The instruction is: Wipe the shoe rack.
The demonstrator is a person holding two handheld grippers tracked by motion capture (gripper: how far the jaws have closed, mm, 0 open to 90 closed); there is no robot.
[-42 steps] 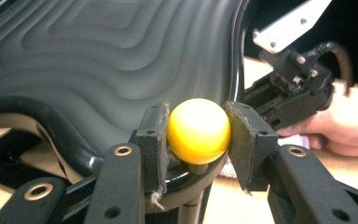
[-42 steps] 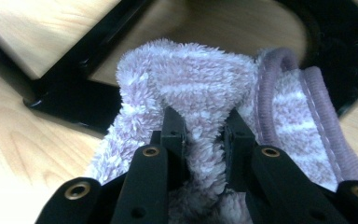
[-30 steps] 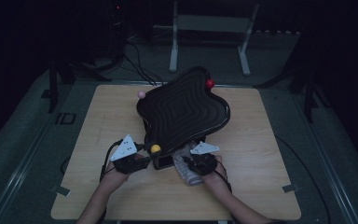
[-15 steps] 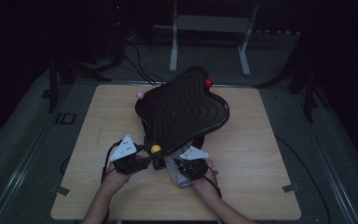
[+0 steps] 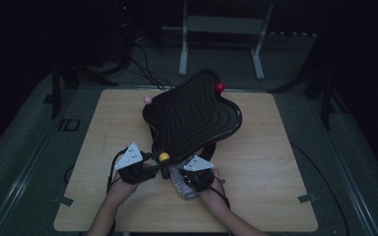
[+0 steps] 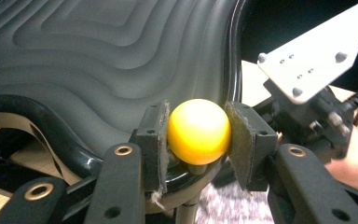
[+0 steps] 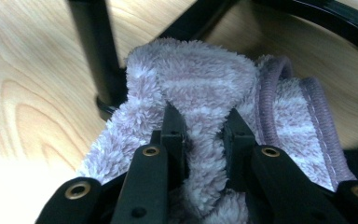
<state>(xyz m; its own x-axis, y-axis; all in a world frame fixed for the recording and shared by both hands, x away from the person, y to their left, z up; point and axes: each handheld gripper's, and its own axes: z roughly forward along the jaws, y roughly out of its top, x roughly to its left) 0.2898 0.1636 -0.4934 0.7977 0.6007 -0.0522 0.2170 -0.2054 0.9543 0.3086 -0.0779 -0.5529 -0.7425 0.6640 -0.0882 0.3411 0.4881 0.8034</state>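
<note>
Gripping a fold of the fluffy lilac striped cloth [image 7: 205, 93], the right tool [image 7: 200, 126] sits nearest the person, its jaws pinched narrow into the pile; in the high view that cloth [image 5: 181, 183] lies on the pale wooden desk [image 5: 275, 172] just under the near edge of the black wavy ridged tray [image 5: 192, 118]. Beside it the left tool [image 6: 198, 135] is clamped on the round yellow knob [image 6: 198, 131] at the tray's near rim, both pads touching the ball. Compared with a second ago, the right hand [image 5: 202, 179] has pulled a little toward the person and leftward, so the cloth now lies bunched closer to the tray's stand, while the left tool [image 5: 150, 162] has kept its hold on the yellow knob [image 5: 164, 157]. I judge that the tray is being steadied so the cloth can wipe around its base. Farther off, a pink knob [image 5: 147, 100] and a red knob [image 5: 220, 87] mark the tray's far rim, unchanged from earlier.
</note>
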